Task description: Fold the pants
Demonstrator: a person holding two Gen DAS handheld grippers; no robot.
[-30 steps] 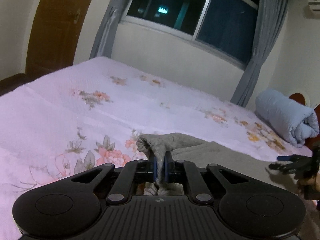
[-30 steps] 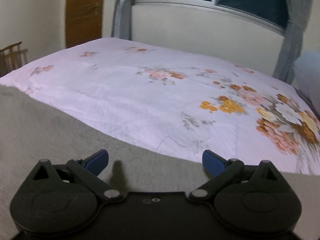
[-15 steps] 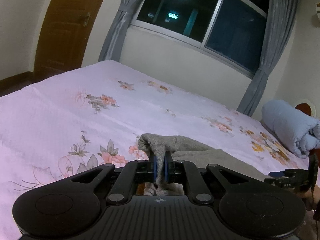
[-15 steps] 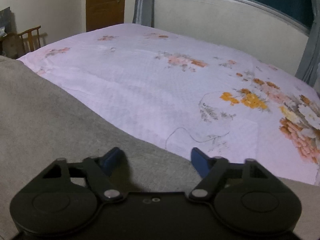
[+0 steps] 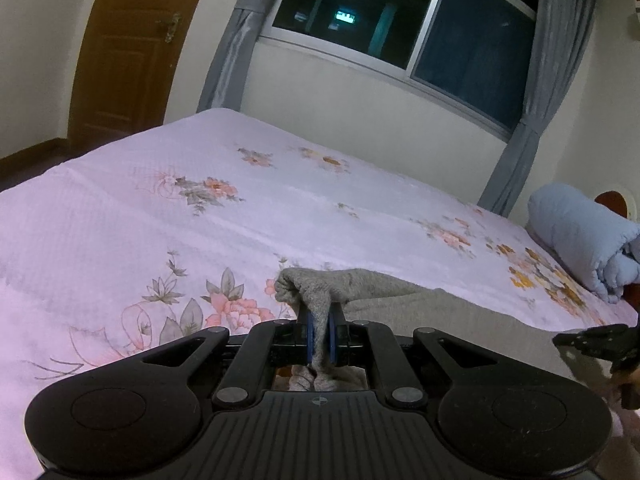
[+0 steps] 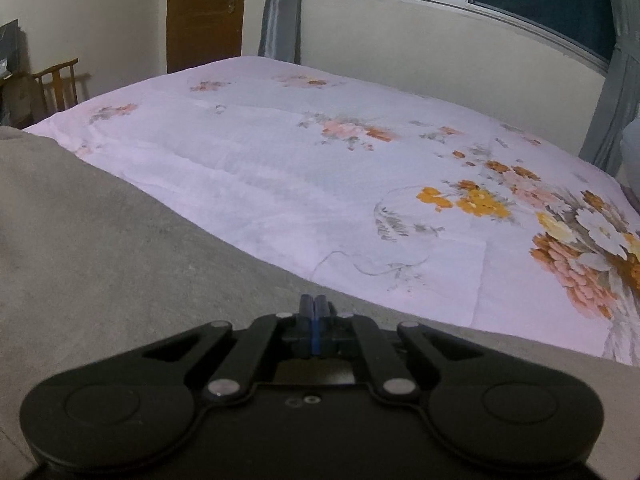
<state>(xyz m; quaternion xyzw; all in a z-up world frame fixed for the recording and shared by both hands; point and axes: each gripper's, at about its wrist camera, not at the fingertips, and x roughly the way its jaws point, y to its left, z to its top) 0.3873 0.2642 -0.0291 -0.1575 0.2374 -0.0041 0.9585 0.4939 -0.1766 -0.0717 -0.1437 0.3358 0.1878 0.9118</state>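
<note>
The grey pants (image 5: 404,300) lie on the pink floral bed (image 5: 224,216). My left gripper (image 5: 319,322) is shut on a bunched corner of the pants and holds it a little above the bed. In the right wrist view the pants (image 6: 120,256) spread across the lower left. My right gripper (image 6: 314,308) has its jaws closed together at the pants' far edge; whether cloth is pinched between them I cannot tell. The right gripper also shows at the right edge of the left wrist view (image 5: 600,340).
A rolled light-blue quilt (image 5: 584,240) lies at the bed's far right. A window with grey curtains (image 5: 400,20) and a wooden door (image 5: 132,48) are behind the bed. A wooden chair (image 6: 56,84) stands left of the bed.
My right gripper has gone from wide open to closed at the pants' edge. My left gripper has risen slightly, still holding the pants corner.
</note>
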